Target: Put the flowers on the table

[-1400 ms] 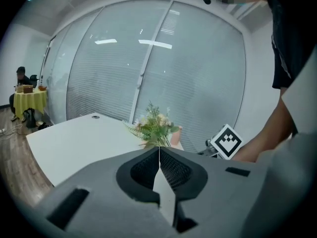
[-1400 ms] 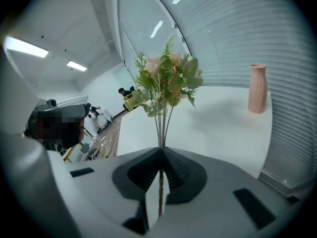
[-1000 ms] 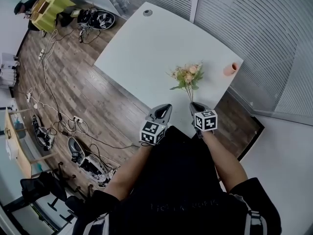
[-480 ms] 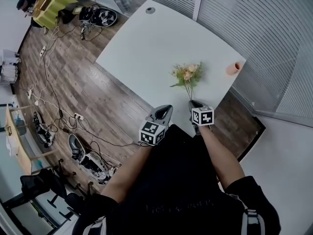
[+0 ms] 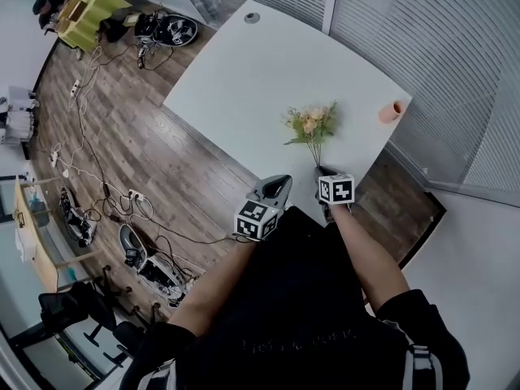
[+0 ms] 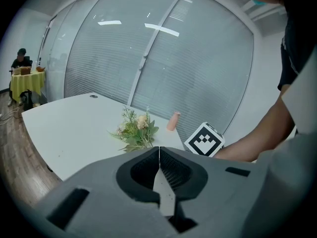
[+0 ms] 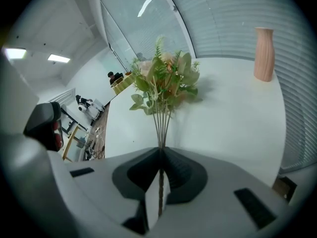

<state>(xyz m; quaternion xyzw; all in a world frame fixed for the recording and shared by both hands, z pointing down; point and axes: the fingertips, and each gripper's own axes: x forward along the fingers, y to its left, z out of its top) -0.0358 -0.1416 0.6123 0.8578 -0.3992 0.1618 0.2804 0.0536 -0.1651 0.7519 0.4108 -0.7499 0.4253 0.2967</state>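
Your right gripper (image 5: 322, 171) has its jaws pressed together on the thin green stems of the flowers (image 5: 310, 124). In the right gripper view the stems run straight between the two jaws and come out in front of them. From this gripper the bunch points to 12 o'clock in the head view, so the leaves and the pale pink and cream blooms are over the white table (image 5: 244, 80), near its edge on your side. The bunch throws a soft shadow on the table top, but I cannot tell whether the leaves touch the surface.

Your left gripper (image 5: 276, 184) is at about 8 o'clock from the right one, just beside it and off the table edge, above the wooden floor (image 5: 122, 136). Its jaws are together and nothing is between them. In its own view the flowers are in front of it, a little to 11 o'clock.

A small pink vase (image 5: 391, 111) stands upright on the table at 2 o'clock from the flowers, apart from them, close to the table corner by the wall of blinds (image 5: 422, 31). Far at 10 o'clock, cables (image 5: 81, 149) lie on the floor, and a small table with a yellow cloth (image 5: 89, 6) stands there.
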